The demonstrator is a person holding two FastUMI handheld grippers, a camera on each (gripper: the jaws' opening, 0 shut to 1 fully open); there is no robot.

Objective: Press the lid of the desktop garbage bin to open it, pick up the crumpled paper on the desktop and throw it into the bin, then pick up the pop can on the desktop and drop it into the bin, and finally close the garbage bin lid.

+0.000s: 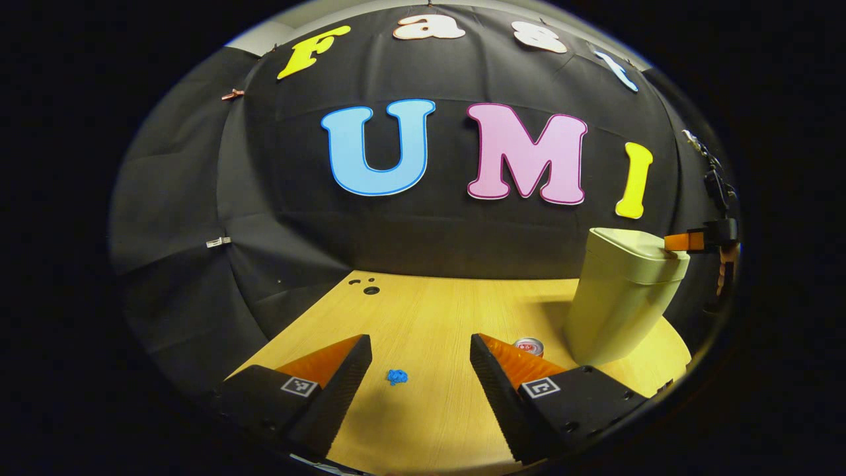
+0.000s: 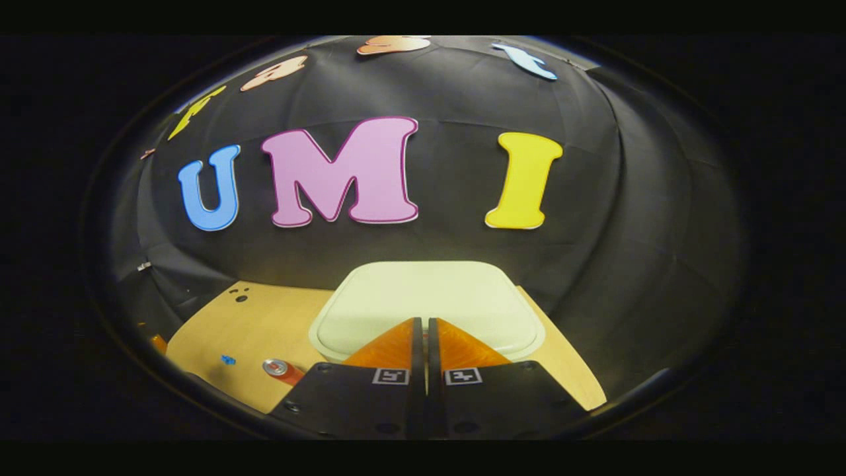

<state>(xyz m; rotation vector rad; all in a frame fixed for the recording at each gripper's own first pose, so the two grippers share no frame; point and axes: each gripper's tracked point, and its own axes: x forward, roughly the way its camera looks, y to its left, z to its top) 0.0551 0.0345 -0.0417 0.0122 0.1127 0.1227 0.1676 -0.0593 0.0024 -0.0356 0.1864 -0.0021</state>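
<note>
The right tongs (image 2: 423, 324), fingers together, are hovering over the closed lid (image 2: 423, 297) of the bin (image 1: 618, 307). The left tongs (image 1: 420, 350) are gaping apart above the desk (image 1: 429, 311), left of the bin. The crumpled paper (image 1: 396, 377) is lying farther left; the pop can (image 1: 529, 346) is sitting just beside the bin's base.

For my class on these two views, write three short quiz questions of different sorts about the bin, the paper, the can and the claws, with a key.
1. True or false: the bin has its lid down.
2. Which claw has its fingers together over the lid: A) left claw B) right claw?
3. Fill in: on the table, the crumpled paper lies apart from the bin, while the ____ lies beside the bin's base.

Key: 1 true. 2 B; the left claw is open above the table. 3 can.
</note>
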